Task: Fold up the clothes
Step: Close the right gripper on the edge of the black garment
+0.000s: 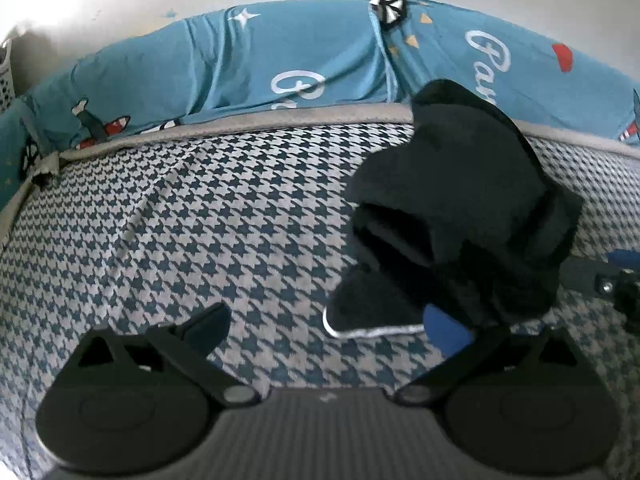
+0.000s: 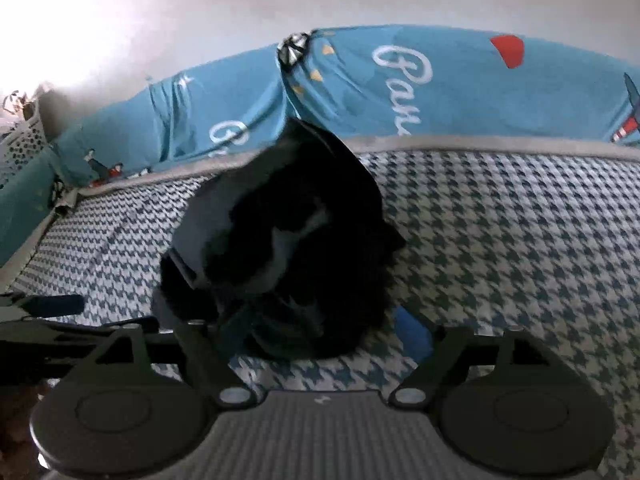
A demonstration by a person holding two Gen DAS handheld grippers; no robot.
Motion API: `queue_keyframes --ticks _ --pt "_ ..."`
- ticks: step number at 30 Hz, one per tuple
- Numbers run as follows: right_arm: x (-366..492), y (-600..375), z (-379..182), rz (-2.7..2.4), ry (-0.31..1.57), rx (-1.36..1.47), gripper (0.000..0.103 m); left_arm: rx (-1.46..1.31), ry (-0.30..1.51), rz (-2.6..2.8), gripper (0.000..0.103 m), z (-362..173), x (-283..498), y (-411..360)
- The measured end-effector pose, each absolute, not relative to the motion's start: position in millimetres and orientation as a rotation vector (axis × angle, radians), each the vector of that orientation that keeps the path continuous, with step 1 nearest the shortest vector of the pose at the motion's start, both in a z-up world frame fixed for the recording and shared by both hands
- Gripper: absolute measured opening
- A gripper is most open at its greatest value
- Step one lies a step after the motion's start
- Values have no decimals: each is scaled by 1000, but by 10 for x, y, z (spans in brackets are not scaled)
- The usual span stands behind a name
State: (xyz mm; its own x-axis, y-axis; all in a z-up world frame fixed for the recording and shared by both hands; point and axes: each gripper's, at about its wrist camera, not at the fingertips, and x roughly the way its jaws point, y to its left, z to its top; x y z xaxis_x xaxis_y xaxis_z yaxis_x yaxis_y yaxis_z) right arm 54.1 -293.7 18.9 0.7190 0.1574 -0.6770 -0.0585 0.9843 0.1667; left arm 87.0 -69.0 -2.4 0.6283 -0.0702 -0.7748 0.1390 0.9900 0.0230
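Note:
A black garment [image 1: 460, 200], bunched into a thick bundle, lies on the houndstooth mattress [image 1: 180, 220]. A white-trimmed flap [image 1: 360, 320] of it sticks out toward me. My left gripper [image 1: 326, 328] is open, with that flap lying between its fingers. Its right blue pad [image 1: 444, 332] touches the bundle's lower edge. In the right wrist view the same garment [image 2: 288, 220] shows grey inner fabric. My right gripper [image 2: 324, 334] stands wide around its near end; the left finger is partly hidden by cloth, and the right pad [image 2: 412, 336] sits just beside the cloth.
A teal printed bedsheet [image 1: 280, 60] is heaped along the mattress's far grey edge, against a white wall. A white perforated basket [image 1: 6, 80] stands at the far left. Part of the other gripper [image 2: 48, 308] shows at the left edge of the right wrist view.

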Motion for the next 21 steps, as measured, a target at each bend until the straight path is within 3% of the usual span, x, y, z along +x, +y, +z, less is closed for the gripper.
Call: queue_keyframes --ticks 4,17,18,20,21 --pt "644 -2919 224 139 720 159 86 52 898 -99 103 -53 1014 -641" --pt "1084 -2673 101 135 693 159 86 1 942 -64 103 -150 1152 -527" --pt "1099 -2653 78 128 691 142 83 1 947 -63 103 -159 1157 -525" --pt "1110 -2646 38 119 695 125 61 -2 957 -63 103 -175 1166 -520" --pt "1106 -2661 30 118 698 127 55 -8 960 -62 103 -180 1169 -514"
